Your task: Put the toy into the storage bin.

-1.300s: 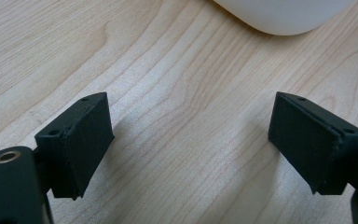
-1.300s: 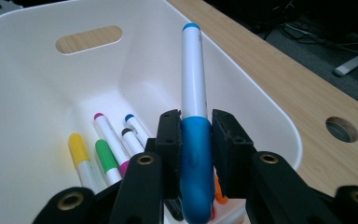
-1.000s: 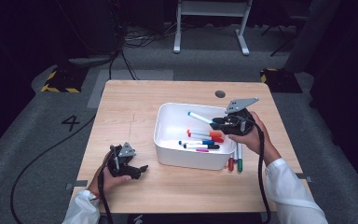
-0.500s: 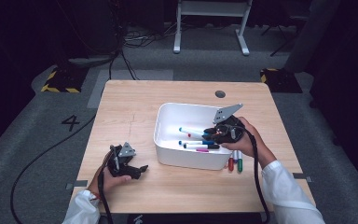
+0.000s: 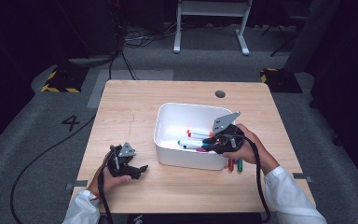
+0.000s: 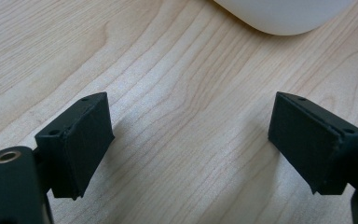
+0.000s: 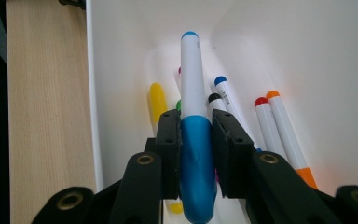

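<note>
— Right gripper (image 5: 213, 140)?
— Right of centre in the high view, over the near right part of the white bin (image 5: 168, 122). Clamped on a blue-capped marker (image 7: 194, 140), both pads pressed flat against the blue cap.

— And in the right gripper view?
— Marker dead centre, white barrel running up the frame to a blue tip near the top. Held above the bin's floor, pointing along its length.

— Underneath?
— More markers lying on the bin floor: a yellow one (image 7: 157, 103) left of the held barrel, a black-tipped one (image 7: 215, 100) and a blue-tipped one (image 7: 223, 88) just right of it, then a red-tipped (image 7: 262, 112) and an orange-tipped one (image 7: 284, 126) side by side further right. Something green behind the left pad, too hidden to tell.

— Outside the bin?
— Two markers on the table (image 5: 130, 100) just below the right hand in the high view, one red (image 5: 230, 164), one green (image 5: 239, 165), close to the bin's near wall.

— Left gripper (image 5: 137, 169)?
— Lower left of centre in the high view, resting on the wood, well apart from the right one. Wide open, only bare wood grain between the pads in the left gripper view. Corner of the white bin at the top edge of that frame, right of centre.
</note>
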